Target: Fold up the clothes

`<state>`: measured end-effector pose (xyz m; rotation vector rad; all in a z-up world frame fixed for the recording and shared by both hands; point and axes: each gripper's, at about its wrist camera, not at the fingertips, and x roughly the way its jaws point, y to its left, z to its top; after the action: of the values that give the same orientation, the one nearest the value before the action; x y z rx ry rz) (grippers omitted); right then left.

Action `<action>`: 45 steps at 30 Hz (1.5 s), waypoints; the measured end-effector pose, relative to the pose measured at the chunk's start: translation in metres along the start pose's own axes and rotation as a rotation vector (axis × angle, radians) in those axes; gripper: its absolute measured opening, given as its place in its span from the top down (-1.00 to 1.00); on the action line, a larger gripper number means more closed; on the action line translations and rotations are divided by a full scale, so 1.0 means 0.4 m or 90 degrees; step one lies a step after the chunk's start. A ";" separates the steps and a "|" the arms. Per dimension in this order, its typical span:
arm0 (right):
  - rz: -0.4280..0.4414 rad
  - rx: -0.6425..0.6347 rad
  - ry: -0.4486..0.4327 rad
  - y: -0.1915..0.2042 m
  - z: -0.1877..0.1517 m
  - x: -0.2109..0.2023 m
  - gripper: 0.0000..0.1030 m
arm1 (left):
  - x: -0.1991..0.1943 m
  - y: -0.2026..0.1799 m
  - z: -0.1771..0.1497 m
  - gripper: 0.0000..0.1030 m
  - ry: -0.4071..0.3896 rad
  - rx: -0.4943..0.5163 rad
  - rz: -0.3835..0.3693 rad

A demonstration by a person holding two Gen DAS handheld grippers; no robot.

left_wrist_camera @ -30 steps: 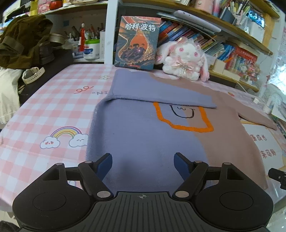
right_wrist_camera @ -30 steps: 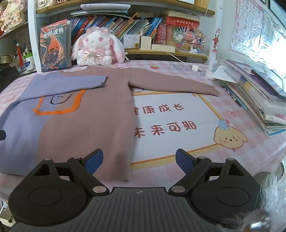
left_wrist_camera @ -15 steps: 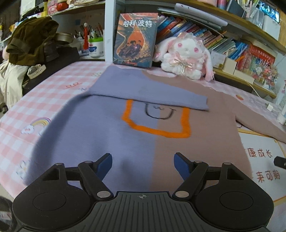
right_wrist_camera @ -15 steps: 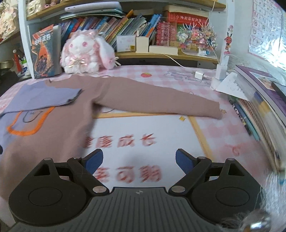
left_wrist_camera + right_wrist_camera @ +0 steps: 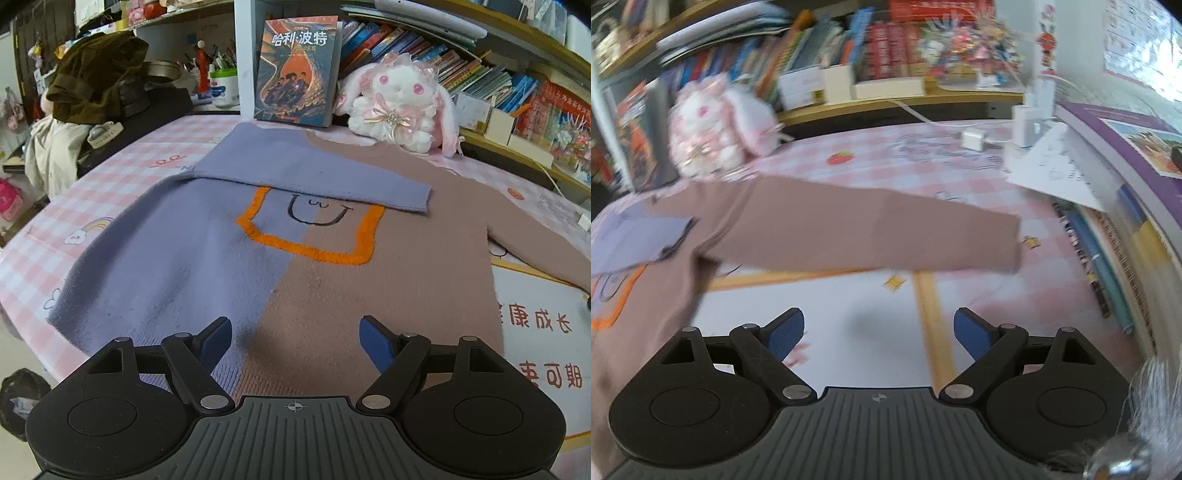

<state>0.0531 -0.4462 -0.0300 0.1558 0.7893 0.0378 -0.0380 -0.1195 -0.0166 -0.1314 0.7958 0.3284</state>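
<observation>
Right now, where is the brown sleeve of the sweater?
In the right wrist view the brown sleeve lies stretched flat across the table, ahead of the open right hand-held gripper, its cuff pointing right toward the stacked books.

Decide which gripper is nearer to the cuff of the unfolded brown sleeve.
Right. The right gripper hangs open over the printed mat just short of the brown sleeve, facing its cuff. The left gripper is open over the sweater's hem, farther away.
</observation>
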 end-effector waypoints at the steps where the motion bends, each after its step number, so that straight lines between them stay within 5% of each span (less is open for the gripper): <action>1: -0.003 0.006 0.000 -0.012 0.006 0.008 -0.70 | -0.001 -0.003 0.000 -0.52 0.002 0.001 0.005; 24: -0.011 0.088 0.002 -0.130 0.108 0.135 -0.71 | 0.015 -0.052 0.006 -0.52 0.051 0.032 0.058; 35: 0.086 0.166 -0.017 -0.143 0.114 0.145 -0.68 | 0.022 -0.056 0.010 -0.52 0.059 0.038 0.062; 40: 0.117 0.184 -0.020 -0.135 0.111 0.146 -0.54 | 0.020 -0.052 0.010 -0.52 0.057 0.040 0.062; 45: 0.067 0.221 -0.032 -0.161 0.119 0.152 0.05 | 0.015 -0.045 0.008 -0.52 0.054 0.035 0.067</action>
<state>0.1280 -0.5102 -0.0495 0.5245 0.7323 -0.0041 -0.0257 -0.1344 -0.0189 -0.0525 0.8969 0.4027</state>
